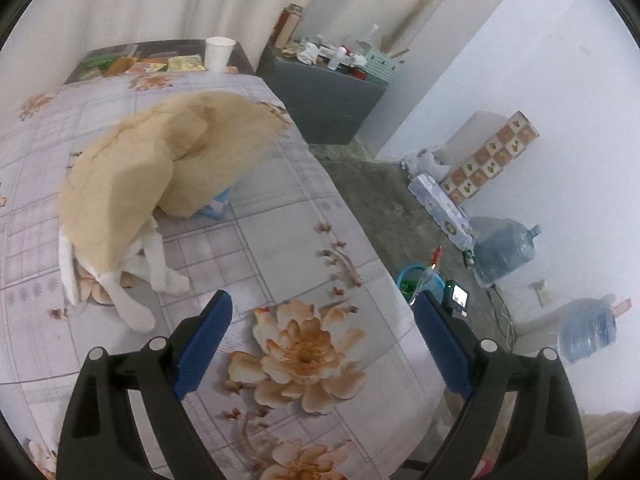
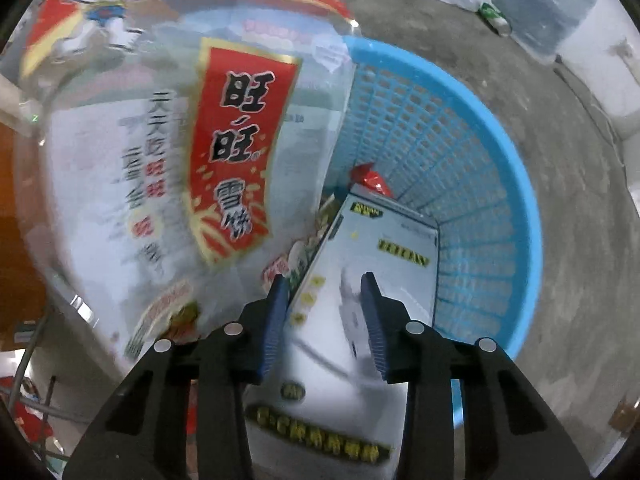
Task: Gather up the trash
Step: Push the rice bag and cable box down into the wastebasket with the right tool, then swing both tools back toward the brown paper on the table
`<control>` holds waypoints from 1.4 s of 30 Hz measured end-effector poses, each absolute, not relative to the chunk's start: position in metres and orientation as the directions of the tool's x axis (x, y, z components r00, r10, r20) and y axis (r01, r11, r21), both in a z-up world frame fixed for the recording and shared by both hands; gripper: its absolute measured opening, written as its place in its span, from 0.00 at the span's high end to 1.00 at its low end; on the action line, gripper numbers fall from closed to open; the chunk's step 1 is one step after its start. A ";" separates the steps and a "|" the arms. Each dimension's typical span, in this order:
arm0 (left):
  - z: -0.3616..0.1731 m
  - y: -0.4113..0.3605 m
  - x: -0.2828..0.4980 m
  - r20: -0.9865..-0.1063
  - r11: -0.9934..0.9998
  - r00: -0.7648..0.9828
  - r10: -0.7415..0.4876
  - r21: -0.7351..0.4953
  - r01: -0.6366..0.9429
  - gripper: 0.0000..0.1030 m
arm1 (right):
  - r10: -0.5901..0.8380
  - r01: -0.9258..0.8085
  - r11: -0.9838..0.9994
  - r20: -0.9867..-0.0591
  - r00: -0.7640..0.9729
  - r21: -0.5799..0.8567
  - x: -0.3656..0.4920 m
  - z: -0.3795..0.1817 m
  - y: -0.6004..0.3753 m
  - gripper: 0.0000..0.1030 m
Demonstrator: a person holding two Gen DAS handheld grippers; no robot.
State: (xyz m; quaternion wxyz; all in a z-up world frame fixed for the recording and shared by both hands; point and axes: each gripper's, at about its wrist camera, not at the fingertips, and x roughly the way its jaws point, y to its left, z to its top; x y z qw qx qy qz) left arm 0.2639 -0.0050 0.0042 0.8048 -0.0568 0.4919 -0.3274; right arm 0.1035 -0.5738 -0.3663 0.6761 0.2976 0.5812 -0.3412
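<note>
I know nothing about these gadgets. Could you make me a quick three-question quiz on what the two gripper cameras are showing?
1. True or false: the left gripper holds a paper cup.
2. What does the right gripper hang over? A) blue basket B) grey cabinet C) water jug
3. Fill in: on the flowered tablecloth lies a crumpled brown paper ____.

Key
1. False: its jaws are open and empty; the white paper cup stands at the table's far end.
2. A: the blue basket, with a white box and a snack bag.
3. bag.
</note>
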 end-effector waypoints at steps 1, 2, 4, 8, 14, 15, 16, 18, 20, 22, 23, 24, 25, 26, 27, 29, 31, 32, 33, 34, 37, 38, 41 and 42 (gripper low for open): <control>0.003 -0.004 0.265 -0.755 0.780 0.302 -0.582 -0.413 0.470 0.13 | -0.128 0.802 0.597 -0.989 0.072 -0.019 0.106 -0.371 -0.575 0.65; 0.002 -0.003 0.267 -0.759 0.787 0.305 -0.574 -0.409 0.462 0.13 | -0.138 0.799 0.601 -0.989 0.059 -0.036 0.107 -0.372 -0.576 0.65; 0.000 -0.001 0.269 -0.762 0.792 0.309 -0.570 -0.410 0.452 0.13 | -0.138 0.809 0.587 -0.988 0.074 -0.021 0.105 -0.369 -0.580 0.65; -0.004 0.000 0.271 -0.757 0.787 0.302 -0.580 -0.425 0.447 0.13 | -0.166 0.833 0.546 -0.963 0.213 0.090 0.082 -0.335 -0.589 0.48; -0.009 0.002 0.272 -0.752 0.772 0.277 -0.598 -0.449 0.450 0.13 | -0.199 0.745 0.654 -0.919 0.340 0.134 0.044 -0.275 -0.566 0.31; -0.009 0.002 0.272 -0.750 0.770 0.275 -0.601 -0.452 0.450 0.13 | -0.193 0.709 0.693 -0.916 0.353 0.128 0.046 -0.269 -0.557 0.29; -0.009 0.003 0.272 -0.748 0.768 0.274 -0.604 -0.456 0.450 0.13 | -0.192 0.655 0.750 -0.916 0.351 0.094 0.044 -0.264 -0.544 0.27; -0.009 0.005 0.272 -0.742 0.761 0.269 -0.614 -0.468 0.449 0.13 | -0.204 0.550 0.835 -0.929 0.308 -0.001 0.046 -0.267 -0.521 0.27; -0.009 0.006 0.271 -0.738 0.758 0.268 -0.619 -0.473 0.449 0.13 | -0.231 0.479 0.873 -0.943 0.242 -0.091 0.054 -0.281 -0.504 0.27; -0.009 0.008 0.271 -0.737 0.757 0.267 -0.620 -0.475 0.448 0.13 | -0.255 0.461 0.876 -0.948 0.192 -0.142 0.054 -0.297 -0.498 0.28; -0.008 0.009 0.271 -0.737 0.758 0.270 -0.620 -0.474 0.447 0.13 | -0.275 0.472 0.865 -0.948 0.161 -0.172 0.054 -0.305 -0.501 0.32; -0.008 0.009 0.271 -0.736 0.759 0.272 -0.619 -0.472 0.449 0.13 | -0.286 0.490 0.852 -0.948 0.138 -0.185 0.053 -0.311 -0.505 0.40; -0.007 0.010 0.270 -0.736 0.759 0.275 -0.619 -0.471 0.450 0.13 | -0.275 0.510 0.842 -0.953 0.131 -0.173 0.055 -0.314 -0.510 0.43; -0.007 0.012 0.270 -0.735 0.761 0.281 -0.617 -0.468 0.449 0.13 | -0.238 0.550 0.826 -0.962 0.135 -0.127 0.054 -0.318 -0.520 0.47; -0.006 0.014 0.270 -0.734 0.763 0.284 -0.616 -0.467 0.448 0.13 | -0.202 0.583 0.808 -0.968 0.146 -0.081 0.054 -0.319 -0.528 0.48; -0.007 0.017 0.270 -0.734 0.764 0.287 -0.616 -0.468 0.443 0.13 | -0.091 0.664 0.744 -0.973 0.211 0.074 0.049 -0.325 -0.551 0.51; -0.008 0.020 0.271 -0.735 0.768 0.290 -0.613 -0.469 0.436 0.13 | -0.022 0.706 0.686 -0.965 0.262 0.176 0.046 -0.329 -0.558 0.57; -0.009 0.021 0.271 -0.737 0.770 0.289 -0.612 -0.470 0.431 0.13 | -0.001 0.718 0.666 -0.963 0.270 0.201 0.047 -0.333 -0.563 0.66; -0.010 0.022 0.272 -0.737 0.771 0.287 -0.611 -0.473 0.427 0.13 | 0.013 0.728 0.654 -0.965 0.263 0.207 0.048 -0.338 -0.566 0.68; -0.010 0.023 0.272 -0.738 0.771 0.285 -0.612 -0.476 0.423 0.13 | 0.045 0.740 0.634 -0.966 0.256 0.225 0.047 -0.345 -0.569 0.68; -0.012 0.023 0.272 -0.741 0.773 0.282 -0.610 -0.478 0.417 0.13 | 0.111 0.773 0.563 -0.953 0.281 0.293 0.043 -0.363 -0.577 0.68; -0.012 0.023 0.271 -0.742 0.774 0.281 -0.609 -0.477 0.417 0.13 | 0.128 0.780 0.542 -0.948 0.290 0.312 0.041 -0.367 -0.579 0.67; -0.012 0.023 0.271 -0.741 0.774 0.283 -0.609 -0.477 0.417 0.13 | 0.125 0.791 0.528 -0.950 0.287 0.308 0.036 -0.370 -0.580 0.60; -0.012 0.023 0.271 -0.740 0.774 0.283 -0.609 -0.478 0.416 0.13 | 0.123 0.793 0.530 -0.953 0.278 0.300 0.035 -0.370 -0.581 0.58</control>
